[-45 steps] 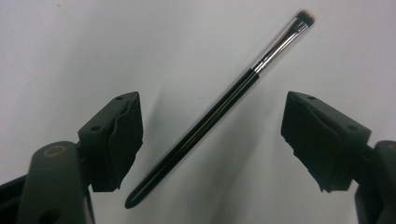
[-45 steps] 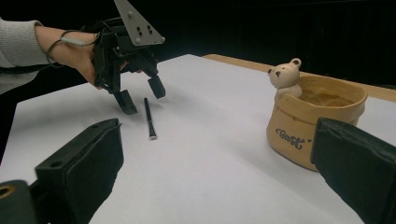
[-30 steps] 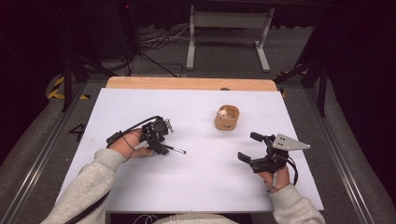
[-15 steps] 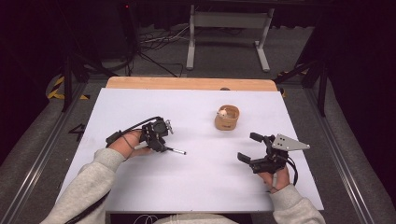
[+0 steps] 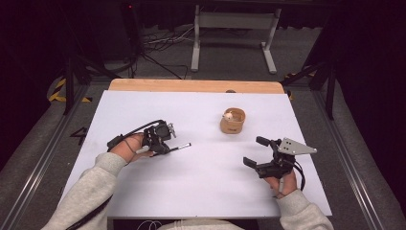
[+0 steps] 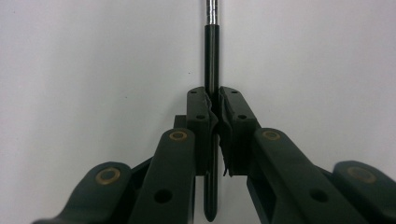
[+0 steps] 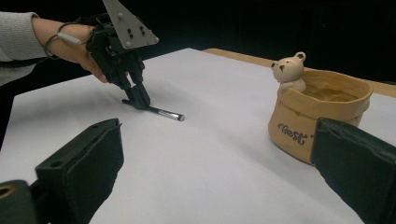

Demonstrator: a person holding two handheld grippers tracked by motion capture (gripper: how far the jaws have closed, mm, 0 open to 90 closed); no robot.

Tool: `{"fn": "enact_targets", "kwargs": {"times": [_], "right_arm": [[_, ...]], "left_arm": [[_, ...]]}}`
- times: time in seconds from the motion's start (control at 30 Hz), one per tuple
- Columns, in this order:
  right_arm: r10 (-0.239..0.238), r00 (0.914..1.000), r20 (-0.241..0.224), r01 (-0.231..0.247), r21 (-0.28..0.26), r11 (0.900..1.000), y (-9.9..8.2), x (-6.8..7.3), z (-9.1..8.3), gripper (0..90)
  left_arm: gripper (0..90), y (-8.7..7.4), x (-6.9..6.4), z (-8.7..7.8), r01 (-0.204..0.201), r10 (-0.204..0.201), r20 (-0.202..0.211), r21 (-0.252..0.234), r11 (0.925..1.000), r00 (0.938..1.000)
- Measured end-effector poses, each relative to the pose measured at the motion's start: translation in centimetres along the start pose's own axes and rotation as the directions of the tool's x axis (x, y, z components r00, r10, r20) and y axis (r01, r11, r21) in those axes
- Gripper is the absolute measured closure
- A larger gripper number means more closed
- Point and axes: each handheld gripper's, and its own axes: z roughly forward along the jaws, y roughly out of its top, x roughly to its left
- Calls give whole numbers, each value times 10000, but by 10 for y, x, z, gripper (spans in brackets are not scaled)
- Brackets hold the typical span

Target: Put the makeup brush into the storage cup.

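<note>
Between the left gripper's (image 6: 215,109) closed fingers (image 6: 198,114), the middle of the pen (image 6: 211,51) is hidden; its silver tip runs off the top edge of the left gripper view. In the right gripper view, that gripper's far finger (image 7: 357,165) covers the lower corner of the tan pot (image 7: 317,116) and is cut by the frame edge. The pot's lettering is only partly legible.

Left gripper (image 5: 167,143) jaws clamped — right gripper (image 5: 256,151) jaws spread.
</note>
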Motion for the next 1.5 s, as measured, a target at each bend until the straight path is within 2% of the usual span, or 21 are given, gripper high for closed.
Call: {"fn": "enact_targets", "kwargs": {"times": [0.37, 0.4, 0.43, 0.5, 0.6, 0.7, 0.73, 0.77, 0.8, 0.83, 0.87, 0.9, 0.93, 0.97, 1.03, 1.13, 1.17, 1.2, 1.3, 1.43, 1.5], "right_arm": [[16, 10000, 30, -16, 57, 10000, 0, 1, 1, 32], [4, 10000, 32, -4, 58, 10000, 0, 1, 1, 32], [4, 10000, 32, -4, 58, 10000, 0, 1, 1, 32], [10, 10000, 46, -10, 63, 10000, 0, 1, 1, 32], [-4, 10000, 56, 4, 59, 10000, 0, 1, 1, 32], [-32, 10000, 54, 32, 46, 10000, 1, 1, 1, 32], [-29, 10000, 54, 29, 38, 10000, 1, 1, 1, 32], [-30, 10000, 50, 30, 34, 10000, 1, 1, 1, 32], [-44, 10000, 51, 44, 38, 10000, 1, 2, 1, 32], [-35, 10000, 51, 35, 30, 10000, 1, 2, 1, 32], [-81, 10000, 48, 81, 69, 9999, 1, 2, 1, 32], [-93, 9999, 51, 92, 61, 9999, 1, 3, 2, 32], [-119, 9999, 50, 118, 72, 9999, 1, 4, 2, 32], [-119, 9999, 50, 118, 72, 9999, 1, 4, 2, 32], [-140, 9999, 23, 140, 104, 9998, 2, 4, 3, 32], [-201, 9998, 14, 201, 149, 9997, 2, 5, 3, 32], [-194, 9998, -15, 194, 137, 9997, 2, 5, 3, 32], [-194, 9998, -15, 194, 137, 9997, 2, 5, 3, 32], [-216, 9998, -43, 216, 133, 9997, 1, 5, 3, 31], [-261, 9996, -72, 262, 100, 9996, 2, 6, 4, 31], [-290, 9995, -112, 291, 112, 9995, 2, 7, 4, 31]], "left_arm": [[835, -8, -4, -10, 201, -220, -149, -1183, 9928, 9996], [835, -10, -5, -15, 276, -294, -84, -1610, 9866, 9995], [835, -10, -5, -15, 276, -294, -84, -1610, 9866, 9995], [835, -12, -7, -20, 345, -360, -33, -2101, 9771, 9993], [834, -16, -11, -29, 535, -584, -80, -2896, 9557, 9983], [835, -22, -14, -34, 756, -779, 92, -3775, 9229, 9969], [835, -26, -16, -36, 863, -868, 178, -4177, 9045, 9961], [834, -28, -17, -37, 993, -953, 312, -4425, 8912, 9950], [834, -28, -17, -37, 993, -953, 312, -4425, 8912, 9950], [834, -33, -21, -39, 1118, -1001, 503, -4985, 8597, 9937], [834, -33, -21, -39, 1118, -1001, 503, -4985, 8597, 9937], [834, -36, -24, -39, 1191, -1028, 602, -5279, 8409, 9929], [834, -37, -26, -39, 1203, -1040, 606, -5419, 8318, 9927], [834, -37, -26, -39, 1203, -1040, 606, -5419, 8318, 9927], [834, -40, -29, -39, 1215, -1037, 639, -5733, 8103, 9926], [834, -44, -35, -37, 1411, -960, 1053, -6323, 7618, 9898], [834, -44, -37, -36, 1388, -917, 1064, -6430, 7532, 9901], [834, -45, -40, -34, 1380, -851, 1119, -6591, 7393, 9901], [834, -44, -50, -32, 1377, -662, 1276, -7091, 6916, 9896], [835, -43, -60, -30, 1298, -521, 1269, -7455, 6538, 9906], [834, -41, -64, -28, 1333, -533, 1301, -7473, 6510, 9901]]}}
